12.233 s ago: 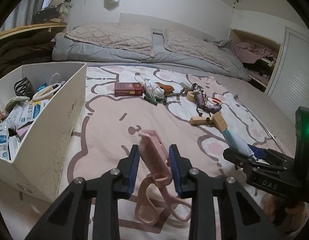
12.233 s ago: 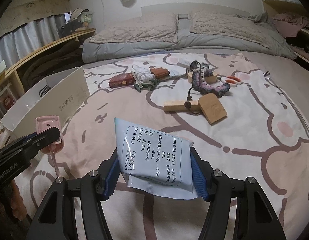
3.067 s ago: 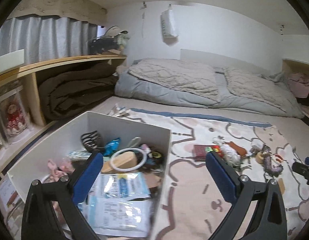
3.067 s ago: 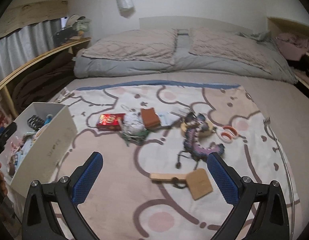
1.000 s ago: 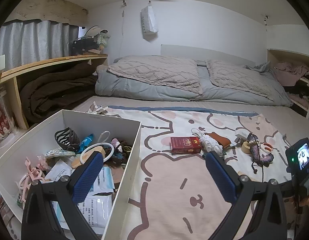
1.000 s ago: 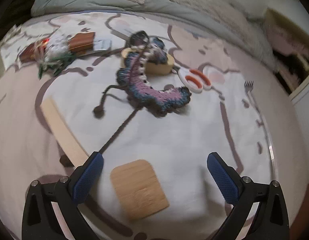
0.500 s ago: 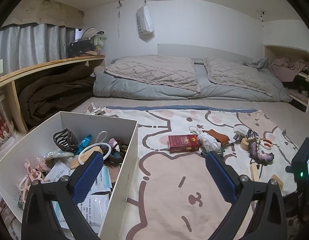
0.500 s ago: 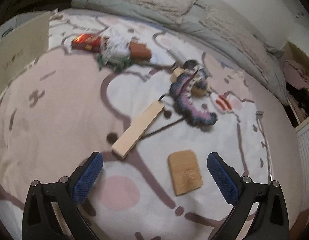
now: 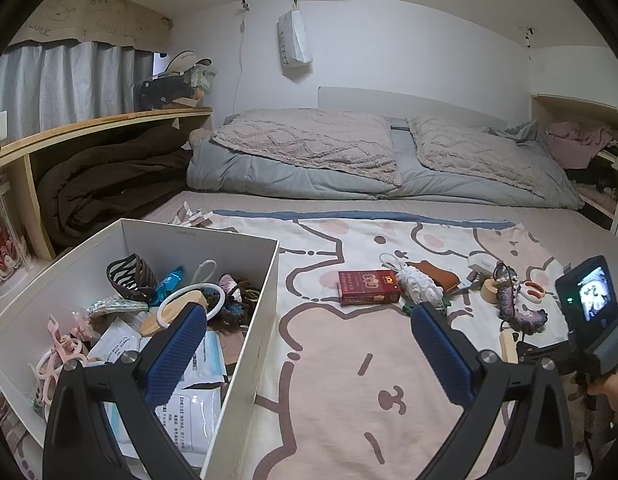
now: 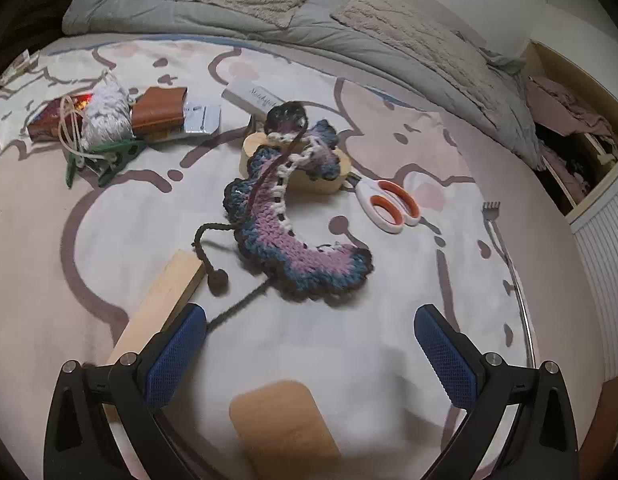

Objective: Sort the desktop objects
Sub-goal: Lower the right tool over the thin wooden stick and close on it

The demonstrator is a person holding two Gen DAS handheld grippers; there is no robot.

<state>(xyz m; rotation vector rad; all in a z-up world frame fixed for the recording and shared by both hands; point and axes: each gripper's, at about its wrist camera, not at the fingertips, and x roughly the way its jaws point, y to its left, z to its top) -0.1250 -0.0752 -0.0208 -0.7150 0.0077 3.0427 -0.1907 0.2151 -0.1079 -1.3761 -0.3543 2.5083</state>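
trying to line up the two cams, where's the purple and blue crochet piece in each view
Left wrist view: the purple and blue crochet piece lies far right on the cartoon blanket, small, just left of the other gripper's lit screen.
Right wrist view: it fills the centre as a large curved band, ahead of the open jaws.
Shared landmark: the white scissors with orange handles, just right of it in both.

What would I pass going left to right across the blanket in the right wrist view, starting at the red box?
red box → white yarn bundle → brown leather case → crocheted piece → scissors → back scratcher
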